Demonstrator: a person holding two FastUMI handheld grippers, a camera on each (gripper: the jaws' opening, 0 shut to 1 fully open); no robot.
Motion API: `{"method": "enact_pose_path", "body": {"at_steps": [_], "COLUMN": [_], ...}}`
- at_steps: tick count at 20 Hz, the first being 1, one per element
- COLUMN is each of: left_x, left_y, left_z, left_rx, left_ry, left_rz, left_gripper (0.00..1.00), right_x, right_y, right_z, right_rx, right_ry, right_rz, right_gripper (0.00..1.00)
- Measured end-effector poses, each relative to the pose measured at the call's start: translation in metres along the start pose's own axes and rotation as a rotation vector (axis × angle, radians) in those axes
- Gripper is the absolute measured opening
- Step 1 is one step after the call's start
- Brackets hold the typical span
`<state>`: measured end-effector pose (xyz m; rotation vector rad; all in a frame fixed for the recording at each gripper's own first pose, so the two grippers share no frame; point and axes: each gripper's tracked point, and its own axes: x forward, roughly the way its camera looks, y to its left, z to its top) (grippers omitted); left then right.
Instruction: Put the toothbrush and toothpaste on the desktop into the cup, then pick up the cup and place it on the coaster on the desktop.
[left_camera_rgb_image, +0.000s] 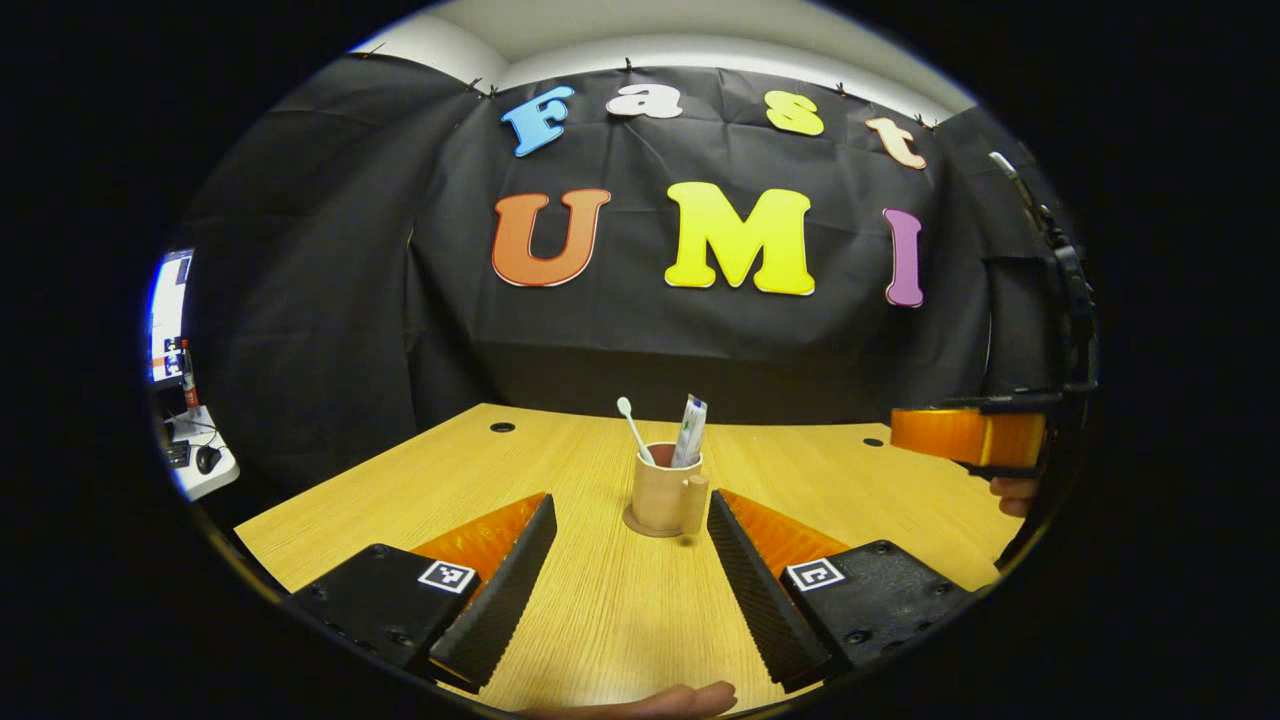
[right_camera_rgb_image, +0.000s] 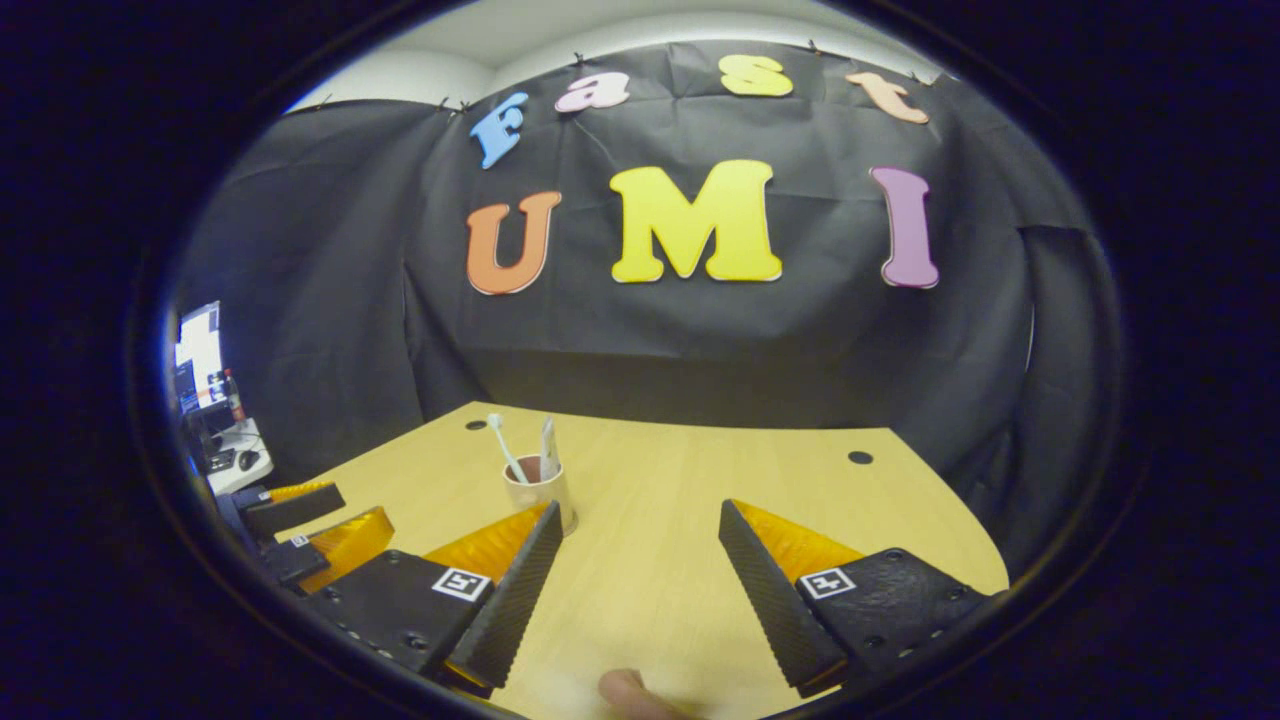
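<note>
Cup (left_camera_rgb_image: 665, 497) holding toothbrush (left_camera_rgb_image: 633, 428) and toothpaste (left_camera_rgb_image: 689, 430) stands on coaster (left_camera_rgb_image: 634, 524); left gripper (left_camera_rgb_image: 632, 530) and right gripper (right_camera_rgb_image: 640, 535) spread apart, holding nothing.

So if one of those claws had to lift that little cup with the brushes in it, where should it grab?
Probably the cup's round body, below the rim, coming in level from the front with the left gripper, whose open jaws already line up with it. The toothbrush and toothpaste stick out the top, and the handle juts right.
</note>
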<state>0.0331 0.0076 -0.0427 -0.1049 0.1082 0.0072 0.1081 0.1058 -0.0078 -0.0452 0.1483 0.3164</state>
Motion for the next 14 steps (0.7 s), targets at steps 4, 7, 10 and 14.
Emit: {"method": "enact_pose_path", "body": {"at_steps": [4,7,10,14], "left_x": [-0.020,-0.038,-0.052,-0.060], "left_y": [-0.019,-0.025,-0.037,-0.039], "left_z": [0.018,0.023,0.023,0.028], "left_rx": [0.008,0.046,0.048,0.059], "left_ry": [-0.031,-0.053,-0.060,-0.103], "left_rz": [-0.036,-0.031,-0.052,-0.045], "left_gripper": [0.96,0.97,0.96,0.96], "right_x": [-0.057,-0.092,-0.122,-0.158], "right_y": [-0.016,-0.029,-0.027,-0.012], "right_z": [-0.004,-0.008,0.001,0.001], "right_rx": [0.028,0.041,0.002,-0.033], "right_ry": [-0.077,-0.132,-0.186,-0.220], "right_rz": [-0.070,-0.116,-0.119,-0.142], "right_gripper": [0.96,0.96,0.96,0.96]}}
